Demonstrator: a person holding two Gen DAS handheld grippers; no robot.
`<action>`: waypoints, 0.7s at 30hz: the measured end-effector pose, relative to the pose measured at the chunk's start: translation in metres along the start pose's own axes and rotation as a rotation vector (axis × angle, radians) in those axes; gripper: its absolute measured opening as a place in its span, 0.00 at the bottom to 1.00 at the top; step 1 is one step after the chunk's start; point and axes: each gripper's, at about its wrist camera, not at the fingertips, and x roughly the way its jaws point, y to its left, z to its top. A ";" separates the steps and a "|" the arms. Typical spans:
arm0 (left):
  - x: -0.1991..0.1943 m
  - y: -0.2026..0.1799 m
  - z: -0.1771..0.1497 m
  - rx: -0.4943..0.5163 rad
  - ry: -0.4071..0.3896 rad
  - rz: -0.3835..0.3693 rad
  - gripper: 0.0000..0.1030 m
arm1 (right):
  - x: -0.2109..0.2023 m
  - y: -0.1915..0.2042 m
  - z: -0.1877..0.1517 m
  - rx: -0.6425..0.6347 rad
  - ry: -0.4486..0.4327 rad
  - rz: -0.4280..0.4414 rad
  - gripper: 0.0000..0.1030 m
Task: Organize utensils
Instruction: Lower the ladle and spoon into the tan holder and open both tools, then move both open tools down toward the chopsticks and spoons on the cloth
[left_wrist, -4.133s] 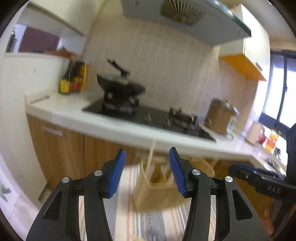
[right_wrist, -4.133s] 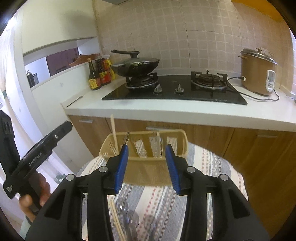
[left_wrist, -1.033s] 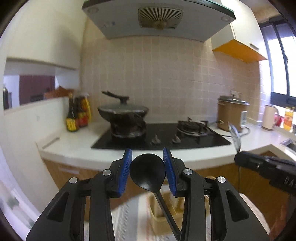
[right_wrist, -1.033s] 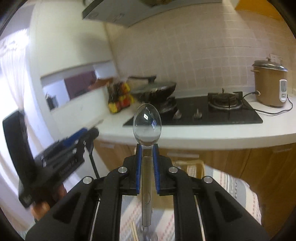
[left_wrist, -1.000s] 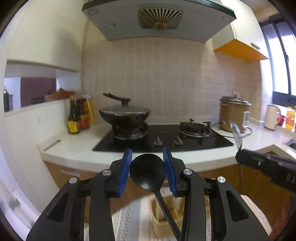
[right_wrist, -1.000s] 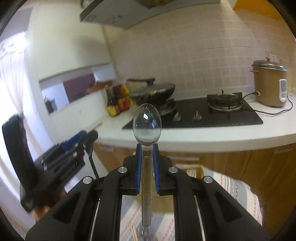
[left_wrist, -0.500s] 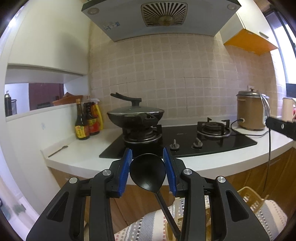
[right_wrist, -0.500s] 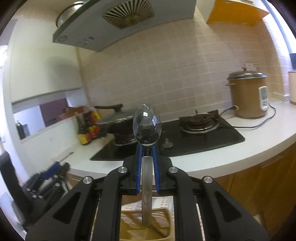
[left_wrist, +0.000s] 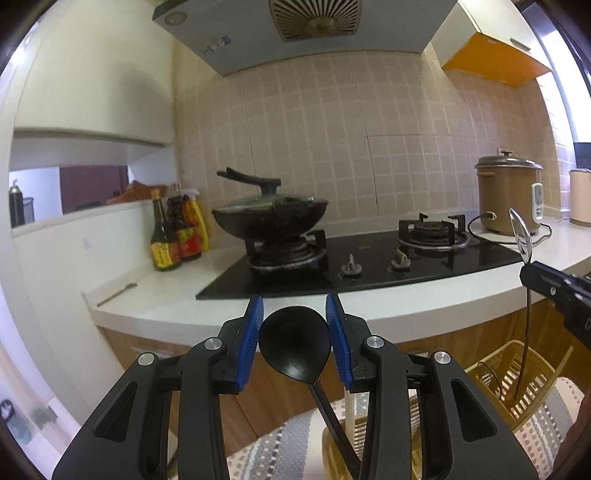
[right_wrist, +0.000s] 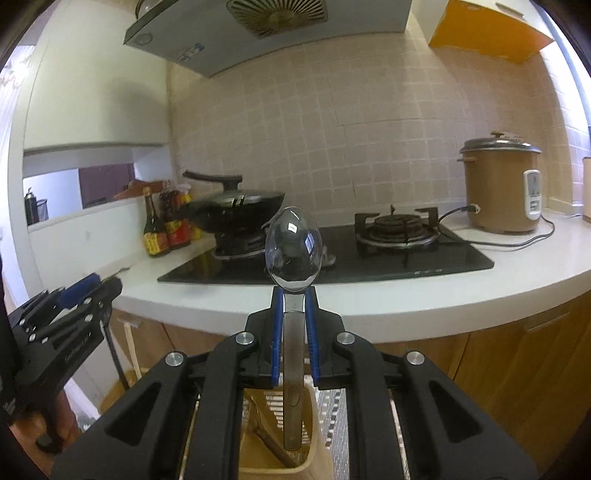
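From the left wrist view, the left gripper (left_wrist: 294, 334) has its jaws clamped on the bowl of a black ladle (left_wrist: 294, 341), bowl up, with the handle slanting down toward a yellow utensil basket (left_wrist: 491, 373) on a striped cloth (left_wrist: 280, 446). At the right edge the right gripper (left_wrist: 532, 273) carries a metal spoon (left_wrist: 520, 232) upright, its handle reaching down into the basket. Behind stands the tabletop (left_wrist: 177, 314) with a hob (left_wrist: 369, 266), a lidded wok (left_wrist: 269, 218), sauce bottles (left_wrist: 177, 236) and a rice cooker (left_wrist: 508, 195).

From the right wrist view, the right gripper (right_wrist: 294, 295) has its jaws closed tight on the metal spoon's (right_wrist: 293, 251) neck, bowl upward, the handle hanging over the basket (right_wrist: 314, 439). The left gripper (right_wrist: 88, 288) shows at the left edge.
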 end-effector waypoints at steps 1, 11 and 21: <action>0.001 0.000 -0.002 -0.005 0.007 -0.005 0.33 | 0.000 -0.001 -0.002 -0.003 0.004 0.003 0.10; -0.002 0.010 -0.008 -0.045 0.067 -0.086 0.40 | -0.017 0.003 -0.009 -0.021 0.054 0.042 0.10; -0.040 0.024 0.003 -0.074 0.066 -0.125 0.45 | -0.062 0.004 -0.002 -0.019 0.082 0.045 0.10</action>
